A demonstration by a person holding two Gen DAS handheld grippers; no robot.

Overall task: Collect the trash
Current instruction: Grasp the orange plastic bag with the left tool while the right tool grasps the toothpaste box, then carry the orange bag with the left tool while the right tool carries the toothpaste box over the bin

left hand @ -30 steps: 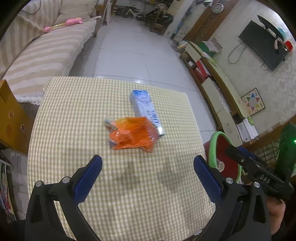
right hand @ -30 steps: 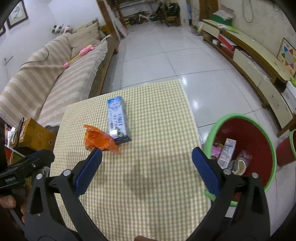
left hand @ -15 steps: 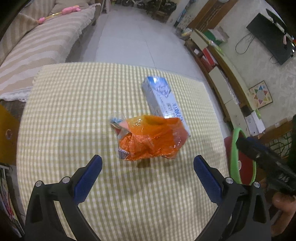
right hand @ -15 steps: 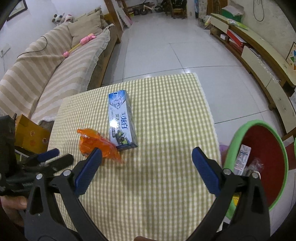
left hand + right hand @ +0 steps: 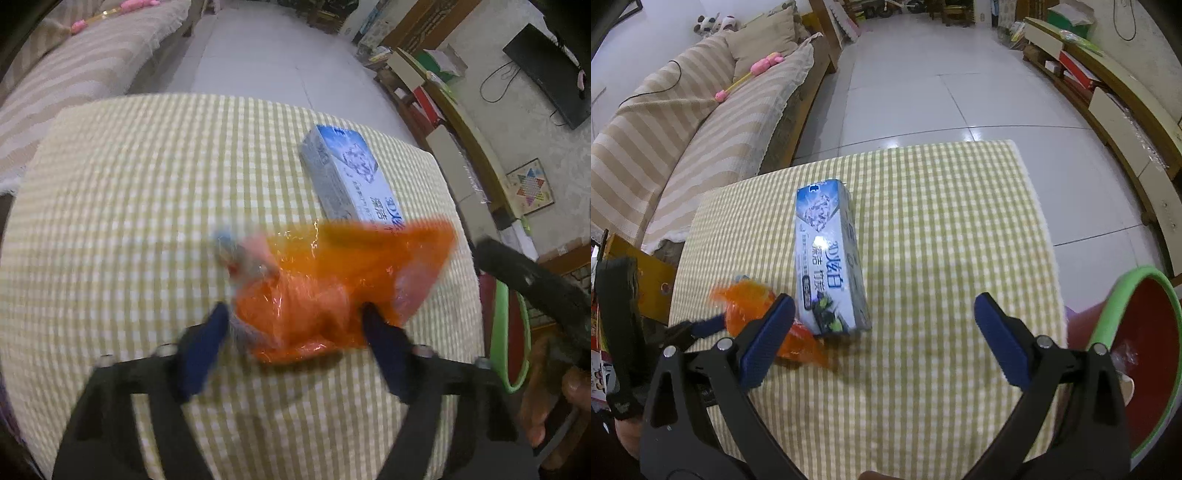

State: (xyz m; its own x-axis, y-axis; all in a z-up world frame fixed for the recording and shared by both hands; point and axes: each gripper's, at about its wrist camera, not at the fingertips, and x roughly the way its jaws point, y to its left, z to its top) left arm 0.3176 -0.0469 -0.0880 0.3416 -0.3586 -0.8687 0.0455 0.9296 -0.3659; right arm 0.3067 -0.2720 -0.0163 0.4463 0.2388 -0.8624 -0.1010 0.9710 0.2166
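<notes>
While my left gripper (image 5: 295,325) was closing its fingers around the orange wrapper (image 5: 332,280) on the bench (image 5: 942,221), my right gripper (image 5: 882,332) stood wide and empty. Some trash already lay in the bin (image 5: 1108,314) (contents blurred); the wrapper and blue box (image 5: 827,254) were left, I judged.

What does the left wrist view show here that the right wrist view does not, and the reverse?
Only the left wrist view: a wall-mounted screen and the left gripper, jaws closing around the orange wrapper.

Only the right wrist view: the right gripper, open and empty, and plush toys on the sofa.

Both: the checked tablecloth, the blue-and-white carton, the wrapper, and the green-rimmed red bin.
</notes>
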